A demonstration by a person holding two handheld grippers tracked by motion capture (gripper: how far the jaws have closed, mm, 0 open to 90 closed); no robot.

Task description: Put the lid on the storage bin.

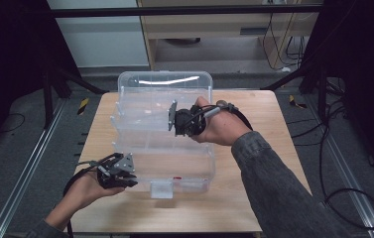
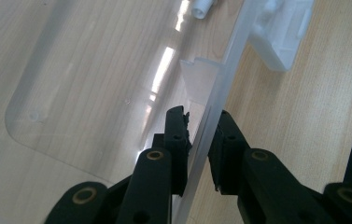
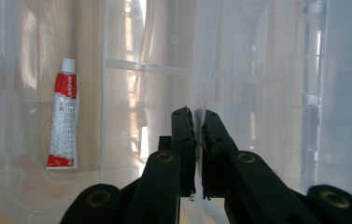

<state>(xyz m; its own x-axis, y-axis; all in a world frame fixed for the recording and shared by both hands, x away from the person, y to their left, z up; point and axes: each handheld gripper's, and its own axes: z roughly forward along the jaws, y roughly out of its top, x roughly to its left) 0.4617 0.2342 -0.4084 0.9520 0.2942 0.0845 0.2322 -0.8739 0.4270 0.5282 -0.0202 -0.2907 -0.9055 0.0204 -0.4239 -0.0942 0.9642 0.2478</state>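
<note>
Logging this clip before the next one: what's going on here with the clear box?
A person works on a clear plastic organizer box on a wooden table with a gripper in each hand. The left gripper straddles the box's front wall near the white latch. The right gripper is shut on a thin clear divider inside. A red and white tube lies in one compartment.

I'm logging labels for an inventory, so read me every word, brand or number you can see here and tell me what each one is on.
Nothing can be quoted with certainty.
Red and white tube inside the clear plastic box: rows of dark print run along its white body, too small and blurred to read.
White latch on the box front: no lettering to be seen.
Wooden table: no markings.
</note>
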